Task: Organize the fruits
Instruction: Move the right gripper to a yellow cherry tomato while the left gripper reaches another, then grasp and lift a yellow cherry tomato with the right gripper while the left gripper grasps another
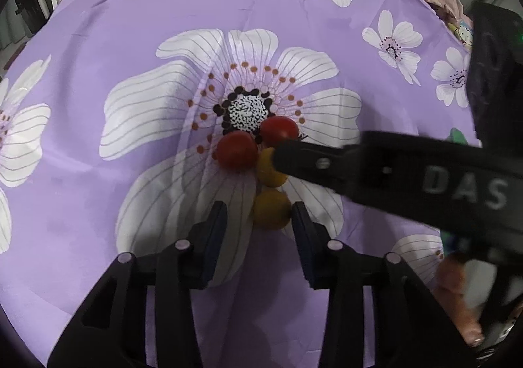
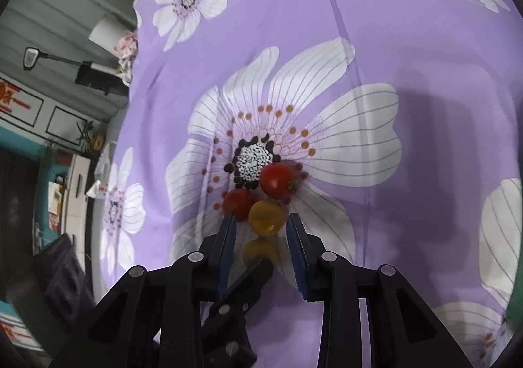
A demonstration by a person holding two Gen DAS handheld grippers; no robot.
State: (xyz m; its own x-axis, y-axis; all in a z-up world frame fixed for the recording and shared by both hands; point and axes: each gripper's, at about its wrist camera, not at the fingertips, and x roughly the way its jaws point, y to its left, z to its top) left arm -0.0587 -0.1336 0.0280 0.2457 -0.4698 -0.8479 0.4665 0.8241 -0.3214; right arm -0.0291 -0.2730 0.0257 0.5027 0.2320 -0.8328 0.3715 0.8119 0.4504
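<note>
Four cherry tomatoes are sitting bunched at the centre of a big white flower print on the purple cloth [image 1: 98,41] covering the bench.

Two red, two yellow:
- left red [image 1: 237,150] is touching the right red [image 1: 279,131]
- upper yellow [image 1: 268,170] is sitting just below both reds
- lower yellow [image 1: 271,209] is sitting just below the upper yellow, nearest the left wrist camera

Left gripper [image 1: 259,224] is pointing steeply down at the cloth, jaws apart, with the lower yellow sitting between the fingertips. It is lying close against the right finger [image 1: 302,220]; a clear gap is showing to the left finger (not clamped on it).

Right gripper [image 2: 261,230] is coming in from the right in the left view, its black finger [image 1: 310,162] reaching across and covering part of the upper yellow. In the right view the upper yellow [image 2: 266,217] is sitting between its fingertips, jaws narrow, and small gaps are showing on both sides of it, so no firm clamp is visible. The left red [image 2: 238,202] is lying just beyond its left fingertip, the right red [image 2: 277,180] further out.

One left-gripper finger is also showing low in the right view, beside the blurred lower yellow [image 2: 260,252]. A person's hand [image 1: 457,299] is showing at the bottom right of the left view, blurred.
</note>
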